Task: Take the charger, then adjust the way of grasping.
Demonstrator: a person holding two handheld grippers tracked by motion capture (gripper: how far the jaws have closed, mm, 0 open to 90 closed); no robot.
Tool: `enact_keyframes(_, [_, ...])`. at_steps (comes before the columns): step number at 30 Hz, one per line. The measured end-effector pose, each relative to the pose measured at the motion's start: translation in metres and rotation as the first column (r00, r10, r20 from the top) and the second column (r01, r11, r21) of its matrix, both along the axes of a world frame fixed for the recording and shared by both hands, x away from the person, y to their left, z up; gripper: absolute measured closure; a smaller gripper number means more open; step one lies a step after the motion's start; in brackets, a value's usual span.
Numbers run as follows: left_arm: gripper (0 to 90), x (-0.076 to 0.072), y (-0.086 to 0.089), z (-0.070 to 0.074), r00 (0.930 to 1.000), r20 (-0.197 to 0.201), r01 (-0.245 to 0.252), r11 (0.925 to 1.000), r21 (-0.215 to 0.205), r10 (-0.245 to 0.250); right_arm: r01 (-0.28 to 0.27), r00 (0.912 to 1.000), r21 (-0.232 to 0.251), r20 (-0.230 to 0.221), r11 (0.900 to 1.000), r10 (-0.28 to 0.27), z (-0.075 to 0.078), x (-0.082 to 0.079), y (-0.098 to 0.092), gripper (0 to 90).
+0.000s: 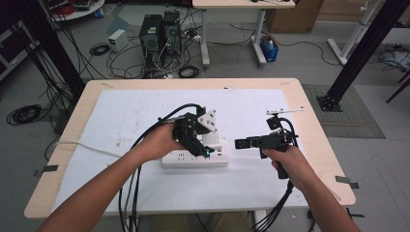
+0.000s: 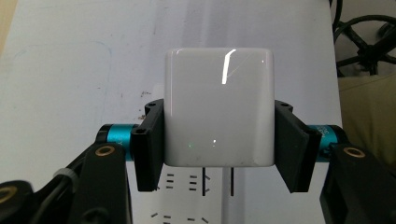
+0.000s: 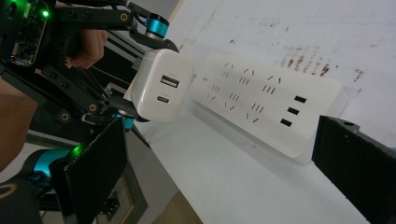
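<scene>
A white cube charger (image 2: 218, 107) sits squeezed between the two black jaws of my left gripper (image 1: 205, 145), which is shut on it. Its face with two USB ports (image 3: 161, 86) shows in the right gripper view. The charger hangs over one end of a white power strip (image 1: 193, 159) that lies flat on the mat; socket holes (image 2: 191, 184) show just beneath it. The prongs are hidden, so I cannot tell whether they touch the strip. My right gripper (image 1: 240, 143) hovers right of the strip (image 3: 275, 112), open, jaws wide apart with nothing between them.
A white mat (image 1: 140, 111) covers most of the wooden table (image 1: 312, 130). Cables trail from both grippers off the near edge. Beyond the far edge stand computer towers (image 1: 159, 31) and floor cables. Black frame posts (image 1: 360, 53) rise at both sides.
</scene>
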State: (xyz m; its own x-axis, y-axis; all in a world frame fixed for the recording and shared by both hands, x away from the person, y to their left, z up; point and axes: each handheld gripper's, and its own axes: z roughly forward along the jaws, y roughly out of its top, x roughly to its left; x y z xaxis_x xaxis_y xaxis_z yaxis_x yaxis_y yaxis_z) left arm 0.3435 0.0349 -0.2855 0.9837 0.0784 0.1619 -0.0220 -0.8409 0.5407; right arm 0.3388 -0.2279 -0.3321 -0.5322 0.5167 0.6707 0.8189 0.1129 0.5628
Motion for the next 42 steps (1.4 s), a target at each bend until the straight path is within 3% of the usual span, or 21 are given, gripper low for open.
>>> enact_keyframes(13, [42.5, -0.008, 0.003, 0.004, 0.9997, 0.014, -0.021, 0.9997, -0.015, 0.021, -0.012, 0.9999, 0.006, 0.004, 1.0, 0.012, 0.006, -0.002, 0.008, 3.0])
enact_keyframes(21, [42.5, -0.01, -0.005, 0.005, 0.9995, 0.03, 0.003, 0.9999, -0.01, -0.003, -0.02, 0.9998, 0.031, -0.005, 0.999, 0.021, 0.006, -0.002, 0.015, 3.0])
enact_keyframes(42, [42.5, -0.013, -0.018, 0.004, 0.9984, 0.053, 0.022, 0.9996, -0.015, -0.021, -0.066, 0.9946, 0.108, -0.073, 0.992, 0.074, 0.0, 0.006, 0.036, 4.7])
